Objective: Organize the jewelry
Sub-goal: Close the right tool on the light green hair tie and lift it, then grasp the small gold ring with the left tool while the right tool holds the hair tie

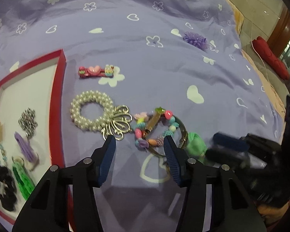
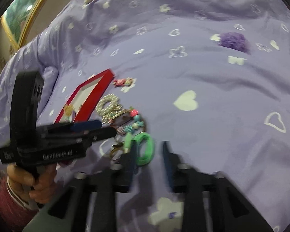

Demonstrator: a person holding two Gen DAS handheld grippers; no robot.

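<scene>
Far left: red tray [image 1: 59, 89] on purple bedspread [image 1: 145, 38], holding silver chain piece [image 1: 28, 120], purple tassel [image 1: 25, 148], green braided tie [image 1: 21, 176], black scrunchie [image 1: 2, 185]. Just right of tray: pink hair clip [image 1: 95, 71], pearl ring with gold bow [image 1: 94, 114]. Centre: left gripper [image 1: 139, 145], jaws spread, empty, hovering over beaded bracelet [image 1: 154, 129] and gold bangle [image 1: 180, 133]. Green hair tie [image 2: 145, 148] beside bangle. Right gripper [image 2: 148, 154], blurred, jaws spread, at green tie. Far right: purple scrunchie [image 1: 196, 39], well apart.
</scene>
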